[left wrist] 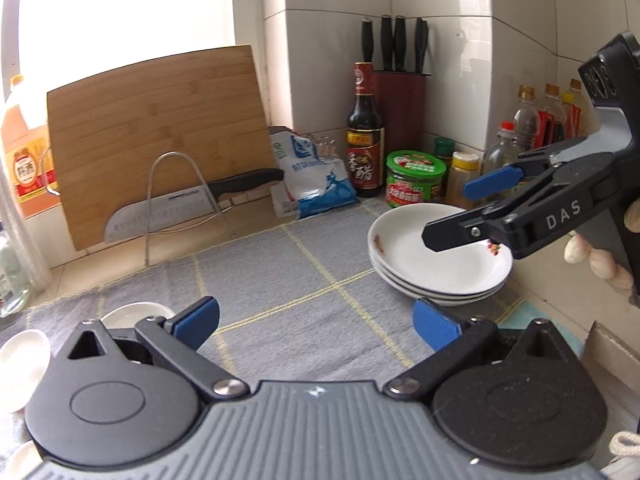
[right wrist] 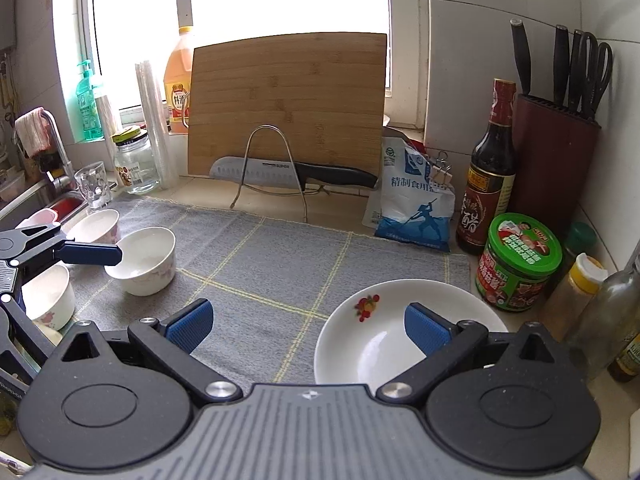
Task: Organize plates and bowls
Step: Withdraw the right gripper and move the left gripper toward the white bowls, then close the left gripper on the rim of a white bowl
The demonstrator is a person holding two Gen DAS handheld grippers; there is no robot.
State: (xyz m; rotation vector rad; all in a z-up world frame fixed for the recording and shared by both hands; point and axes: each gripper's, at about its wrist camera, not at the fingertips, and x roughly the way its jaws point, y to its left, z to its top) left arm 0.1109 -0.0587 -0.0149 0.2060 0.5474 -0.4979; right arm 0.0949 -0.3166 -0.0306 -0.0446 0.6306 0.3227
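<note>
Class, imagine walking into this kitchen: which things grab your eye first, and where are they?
A stack of white plates sits at the right of the grey mat, with the right tongs open above it. Behind, a bamboo cutting board leans at the window with a knife racked before it. White bowls cluster at the mat's left.

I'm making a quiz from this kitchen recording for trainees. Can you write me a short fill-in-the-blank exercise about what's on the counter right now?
1. The white plates on the grey mat form a stack of ____ plates.
2. The knife lies on a wire rack in front of the ____ cutting board.
3. Both the left gripper and the right gripper have their jaws ____.
4. The jar beside the dark vinegar bottle has a ____ lid.

Missing words: three; bamboo; open; green
</note>
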